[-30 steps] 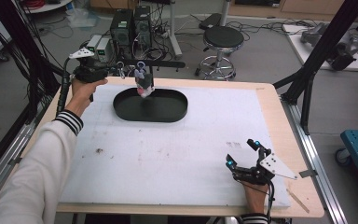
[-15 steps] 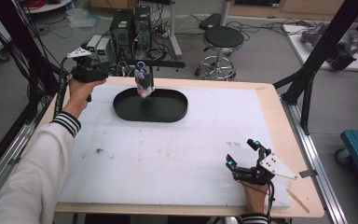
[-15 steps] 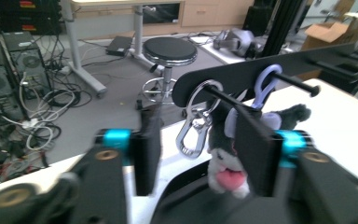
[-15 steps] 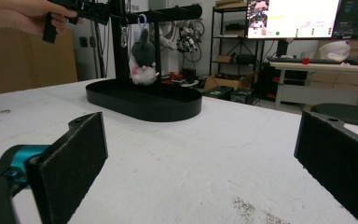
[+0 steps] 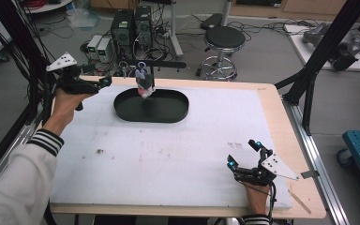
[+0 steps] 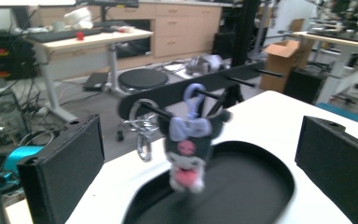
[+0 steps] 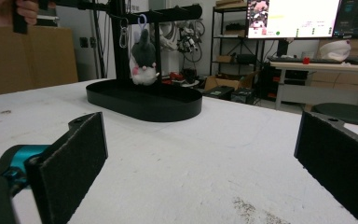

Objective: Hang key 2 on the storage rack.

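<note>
Since the earlier frames, the left gripper point(image 5: 104, 82) has drawn back from the rack toward the table's left edge and lifted a little, while the plush keychain point(image 5: 145, 86) hangs where it did and the right gripper point(image 5: 243, 153) has not shifted.

That keychain is a small dark plush figure with a lilac bow, a pale muzzle and a lilac plastic clip point(image 6: 192, 94) hooked over a peg of the black hanging rack point(image 5: 151, 64). It looks light and soft; I would judge it squashes readily and swings at a touch, so a pinch across the stuffed body point(image 6: 185, 151) should hold better than one on the thin, smooth clip. A bare metal carabiner point(image 6: 143, 142) hangs from the neighbouring peg just beside it, close enough to snag.

The plush dangles above the black oval tray point(image 5: 177, 111) that forms the rack's base, apparently not touching it. In the left gripper view it sits centred between the two black jaws, which stand spread wide with nothing between them; it lies ahead of them, out of reach. The right gripper rests low on the white table cover point(image 5: 168, 159) near the front right corner, jaws likewise wide apart and empty, with the plush point(image 7: 143, 58) well away across the table.
</note>
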The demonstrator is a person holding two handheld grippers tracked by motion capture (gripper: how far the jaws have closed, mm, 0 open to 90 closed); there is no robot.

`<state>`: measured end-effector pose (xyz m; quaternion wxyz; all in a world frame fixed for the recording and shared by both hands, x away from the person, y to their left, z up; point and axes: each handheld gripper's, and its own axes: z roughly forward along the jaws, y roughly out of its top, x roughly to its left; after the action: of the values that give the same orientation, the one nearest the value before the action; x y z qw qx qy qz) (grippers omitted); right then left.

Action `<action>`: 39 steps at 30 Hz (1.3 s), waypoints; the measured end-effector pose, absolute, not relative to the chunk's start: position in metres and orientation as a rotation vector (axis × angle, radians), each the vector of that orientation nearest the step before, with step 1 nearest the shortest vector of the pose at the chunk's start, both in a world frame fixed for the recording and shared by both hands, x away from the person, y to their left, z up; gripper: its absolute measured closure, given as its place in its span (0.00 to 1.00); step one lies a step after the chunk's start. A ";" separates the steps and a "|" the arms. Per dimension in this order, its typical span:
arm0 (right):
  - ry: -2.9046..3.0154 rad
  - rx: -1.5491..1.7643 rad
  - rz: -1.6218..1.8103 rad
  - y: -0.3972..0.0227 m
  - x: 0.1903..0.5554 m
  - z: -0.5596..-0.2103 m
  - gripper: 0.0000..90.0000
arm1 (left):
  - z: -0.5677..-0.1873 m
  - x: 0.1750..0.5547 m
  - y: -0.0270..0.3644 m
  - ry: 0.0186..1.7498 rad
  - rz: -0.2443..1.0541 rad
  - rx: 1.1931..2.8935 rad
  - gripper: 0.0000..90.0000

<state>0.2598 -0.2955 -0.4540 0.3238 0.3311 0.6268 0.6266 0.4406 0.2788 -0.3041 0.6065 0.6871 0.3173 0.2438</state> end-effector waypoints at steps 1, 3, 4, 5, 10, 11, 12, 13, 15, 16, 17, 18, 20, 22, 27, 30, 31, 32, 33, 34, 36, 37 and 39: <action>1.645 0.867 1.643 -0.296 0.260 -0.454 0.02 | -0.305 0.434 0.278 0.722 0.563 1.595 0.02; 1.644 0.868 1.643 -0.295 0.260 -0.454 0.02 | -0.306 0.420 0.277 0.690 0.561 1.603 0.02; 1.645 0.866 1.643 -0.295 0.260 -0.454 0.02 | -0.306 0.412 0.276 0.675 0.580 1.608 0.02; 1.647 0.872 1.643 -0.295 0.259 -0.454 0.02 | -0.307 0.404 0.275 0.662 0.592 1.608 0.02; 1.646 0.867 1.641 -0.295 0.260 -0.454 0.02 | -0.320 0.367 0.278 0.602 0.575 1.583 0.02; 1.645 0.868 1.642 -0.295 0.260 -0.454 0.02 | -0.322 0.362 0.278 0.597 0.579 1.584 0.02; 1.645 0.868 1.642 -0.295 0.260 -0.454 0.02 | -0.327 0.356 0.280 0.592 0.571 1.581 0.02; 1.645 0.870 1.644 -0.295 0.259 -0.454 0.02 | -0.330 0.352 0.281 0.591 0.571 1.579 0.02; 1.646 0.874 1.641 -0.295 0.259 -0.454 0.02 | -0.338 0.342 0.283 0.584 0.581 1.565 0.02; 1.646 0.873 1.641 -0.295 0.259 -0.454 0.02 | -0.344 0.336 0.285 0.583 0.593 1.566 0.02; 1.646 0.867 1.641 -0.295 0.260 -0.454 0.02 | -0.347 0.333 0.286 0.582 0.600 1.563 0.02; 1.646 0.866 1.639 -0.295 0.260 -0.454 0.02 | -0.353 0.328 0.288 0.585 0.604 1.558 0.02; 1.646 0.866 1.642 -0.295 0.259 -0.454 0.02 | -0.361 0.323 0.291 0.585 0.603 1.550 0.02; 1.648 0.871 1.647 -0.295 0.259 -0.454 0.02 | -0.371 0.316 0.295 0.593 0.597 1.521 0.02; 1.642 0.863 1.643 -0.296 0.260 -0.454 0.02 | -0.399 0.299 0.298 0.607 0.611 1.476 0.02; 1.641 0.865 1.645 -0.296 0.260 -0.454 0.02 | -0.413 0.291 0.297 0.615 0.608 1.467 0.02; 1.641 0.864 1.645 -0.296 0.260 -0.454 0.02 | -0.417 0.289 0.297 0.613 0.610 1.471 0.02; 1.641 0.865 1.645 -0.296 0.260 -0.454 0.02 | -0.420 0.287 0.296 0.613 0.616 1.464 0.02; 1.641 0.865 1.645 -0.296 0.260 -0.454 0.02 | -0.424 0.285 0.296 0.615 0.625 1.458 0.02; 1.641 0.864 1.645 -0.296 0.260 -0.454 0.02 | -0.428 0.283 0.296 0.615 0.634 1.442 0.02; 1.642 0.864 1.645 -0.296 0.260 -0.454 0.02 | -0.437 0.280 0.297 0.624 0.632 1.425 0.02; 1.641 0.865 1.645 -0.296 0.260 -0.454 0.02 | -0.440 0.280 0.297 0.634 0.631 1.422 0.02; 1.642 0.866 1.645 -0.295 0.259 -0.454 0.02 | -0.447 0.279 0.297 0.648 0.628 1.436 0.02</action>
<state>0.2594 -0.2955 -0.4540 0.3246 0.3303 0.6260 0.6274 0.2791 0.2972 -0.4474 0.6617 0.6349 0.2864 0.2775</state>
